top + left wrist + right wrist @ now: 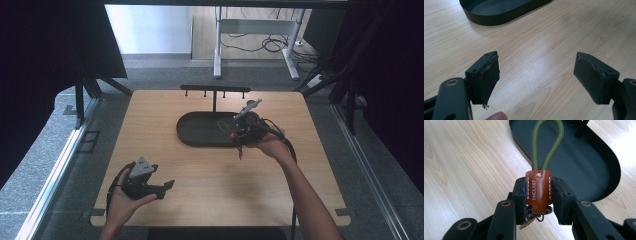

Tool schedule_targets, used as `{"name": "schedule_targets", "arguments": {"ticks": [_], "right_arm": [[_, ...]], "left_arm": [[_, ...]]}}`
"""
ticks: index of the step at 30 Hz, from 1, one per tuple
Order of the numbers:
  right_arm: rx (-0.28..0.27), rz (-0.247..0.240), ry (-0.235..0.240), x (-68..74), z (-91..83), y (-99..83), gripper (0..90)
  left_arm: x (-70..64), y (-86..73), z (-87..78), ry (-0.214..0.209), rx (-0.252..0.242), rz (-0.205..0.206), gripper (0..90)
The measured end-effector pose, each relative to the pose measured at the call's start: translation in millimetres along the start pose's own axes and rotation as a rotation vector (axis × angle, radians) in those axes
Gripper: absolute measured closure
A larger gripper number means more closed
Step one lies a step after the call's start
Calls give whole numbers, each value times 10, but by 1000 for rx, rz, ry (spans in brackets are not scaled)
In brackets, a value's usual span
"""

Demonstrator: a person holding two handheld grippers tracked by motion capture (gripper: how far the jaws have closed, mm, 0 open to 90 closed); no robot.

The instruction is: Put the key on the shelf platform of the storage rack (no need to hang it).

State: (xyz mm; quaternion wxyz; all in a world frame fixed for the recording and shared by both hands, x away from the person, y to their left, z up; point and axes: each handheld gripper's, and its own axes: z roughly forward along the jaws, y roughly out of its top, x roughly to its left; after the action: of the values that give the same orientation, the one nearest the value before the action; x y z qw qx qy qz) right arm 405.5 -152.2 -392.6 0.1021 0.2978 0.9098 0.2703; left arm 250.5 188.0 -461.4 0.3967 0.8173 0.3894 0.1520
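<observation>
A keychain with a brown leather tab (537,192) and a green cord loop (546,145) sits clamped between the jaws of my right gripper (538,195). In the high view that right gripper (239,134) hovers over the right end of the black oval tray (200,132), with the keychain (226,129) at its tip. My left gripper (167,186) rests near the table's front left corner, held in a hand. Its jaws stand wide apart in the left gripper view, left gripper (536,75) over bare wood with nothing between them.
A black stand with several hooks (215,90) rises behind the tray. The black oval tray (499,12) lies ahead of the left gripper. The wooden table (210,185) has bare surface at front centre. Dark curtains and frame legs flank the table.
</observation>
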Motion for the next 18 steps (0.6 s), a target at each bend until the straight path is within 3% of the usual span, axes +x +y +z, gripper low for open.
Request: {"name": "schedule_targets", "arguments": {"ticks": [18], "right_arm": [[28,-6,-3,-120,78,184,667]], "left_arm": [[18,-2,-19,1,-3,-5,210]]}}
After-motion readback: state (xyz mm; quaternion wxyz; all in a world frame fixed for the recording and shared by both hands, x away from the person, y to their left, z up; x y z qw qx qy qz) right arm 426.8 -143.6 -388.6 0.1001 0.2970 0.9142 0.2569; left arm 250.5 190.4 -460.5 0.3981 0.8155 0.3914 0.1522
